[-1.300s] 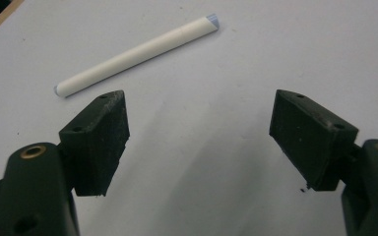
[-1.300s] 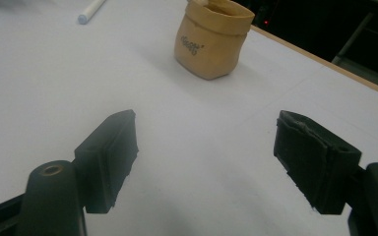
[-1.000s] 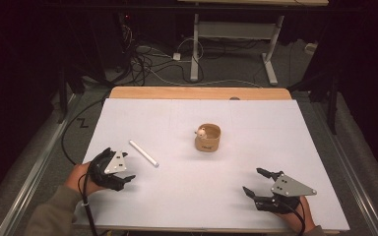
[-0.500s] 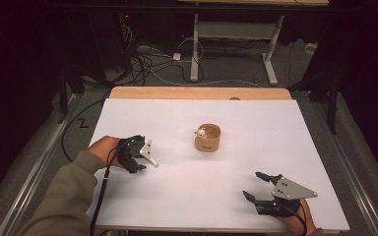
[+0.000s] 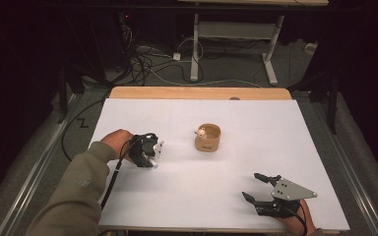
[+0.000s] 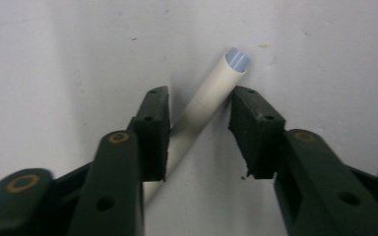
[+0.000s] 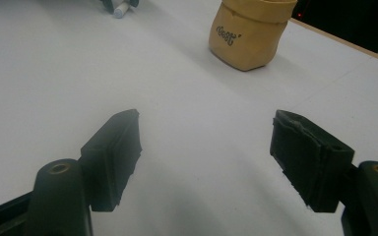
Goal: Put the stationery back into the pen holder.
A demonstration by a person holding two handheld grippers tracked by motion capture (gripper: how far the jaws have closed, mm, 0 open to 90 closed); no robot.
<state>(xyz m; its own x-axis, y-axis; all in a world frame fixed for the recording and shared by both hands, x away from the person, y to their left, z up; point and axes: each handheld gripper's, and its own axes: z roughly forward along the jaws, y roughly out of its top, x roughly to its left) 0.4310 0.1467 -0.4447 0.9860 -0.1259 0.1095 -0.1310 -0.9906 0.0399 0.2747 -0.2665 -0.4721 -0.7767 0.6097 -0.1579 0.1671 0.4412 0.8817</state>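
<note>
Jaws of the left gripper (image 6: 199,132) stand apart, one on each side of a white stick (image 6: 204,105). The left jaw is touching the stick or just beside it, and the right jaw has a small gap to it. So the stick is between them but not squeezed yet. It lies flat on the white table (image 6: 54,64) and runs slantwise, with its round, pale blue tip sticking out past the jaws.

From the high view, the left gripper (image 5: 146,151) is down on the table at the left, with the person's hand (image 5: 117,142) behind it. A bit of the stick (image 5: 158,145) peeks out beside it. The brown cup (image 5: 207,138) stands near the middle of the table, off to the right of the stick and not touching it. Something small and pale sits at its rim (too tiny to tell what it is).

The right gripper (image 5: 262,191) rests low at the front right, well apart from the cup and the stick. Its jaws are wide open and hold nothing. In the right gripper view the cup (image 7: 248,32) is far ahead of them.

I think the job is only at its start. The reach to the stick looks done. What is left is to close on the stick, lift it, and take it where it belongs, maybe to the cup.
</note>
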